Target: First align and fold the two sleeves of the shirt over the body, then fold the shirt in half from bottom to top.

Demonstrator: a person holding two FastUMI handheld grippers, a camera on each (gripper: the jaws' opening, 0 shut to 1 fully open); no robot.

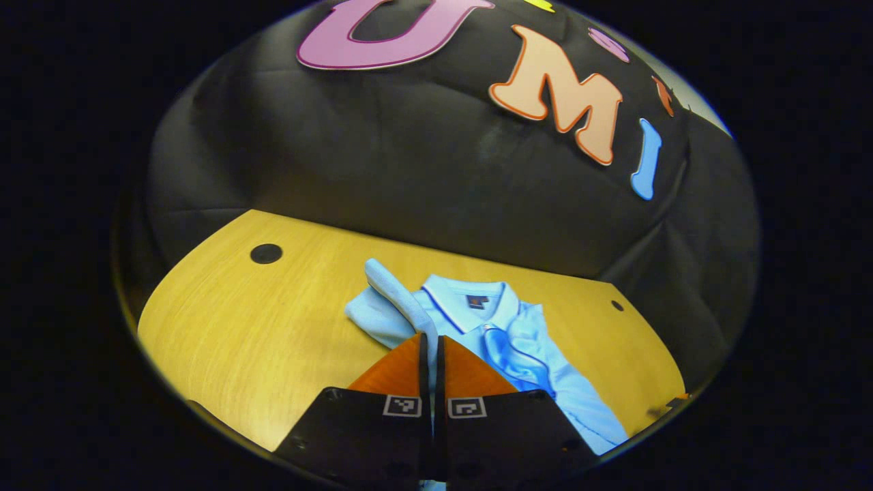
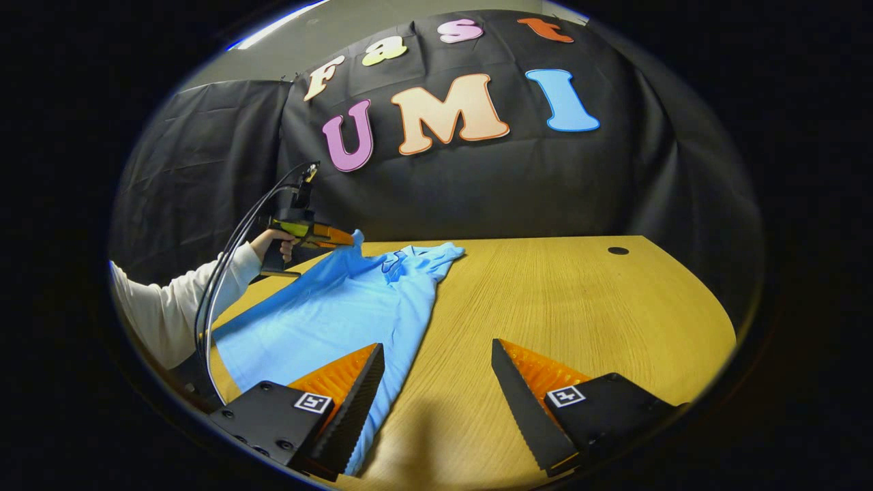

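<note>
L gripper: left gripper [image 1: 432, 339] clenched, fingers pressed together w/ a strip of shirt cloth caught between them. In the right gripper view it sits far off at the table's left side [image 2: 341, 237], tips right at a raised bit of the cloth.
L grip detail: the pinched piece looks like the sleeve [image 1: 399, 293], lifted off the table and curling up above the fingertips; paler underside facing out.
L hand: a hand [image 2: 273, 247] in a white sleeved arm [image 2: 170, 300] holds that gripper's handle; black cables [image 2: 232, 252] loop from it down past the arm.
R gripper: right gripper [image 2: 436, 354] released, fingers spread wide, nothing between them but bare tabletop. Left finger [image 2: 354, 392] lies over the shirt's near edge; can't tell if it touches. Right finger [image 2: 525, 402] over plain wood.
Shirt: light blue polo shirt [image 2: 341, 307] lying on the table, spread diagonally from the near-left towards the middle in the right gripper view. Far end near the left gripper is pulled up; rest lies mostly flat w/ soft creases.
Collar: collar [image 1: 470, 303] w/ dark piping and a small dark tag inside, just beyond the left gripper tips. Placket area below it rumpled.
Table: yellow-wood table [image 2: 580, 307], rounded edge, a round dark hole [image 2: 618, 250] near the far right corner, another [image 1: 266, 254] seen to the left in the left gripper view.
Backdrop: black cloth wall [image 1: 409, 157] behind the table.
</note>
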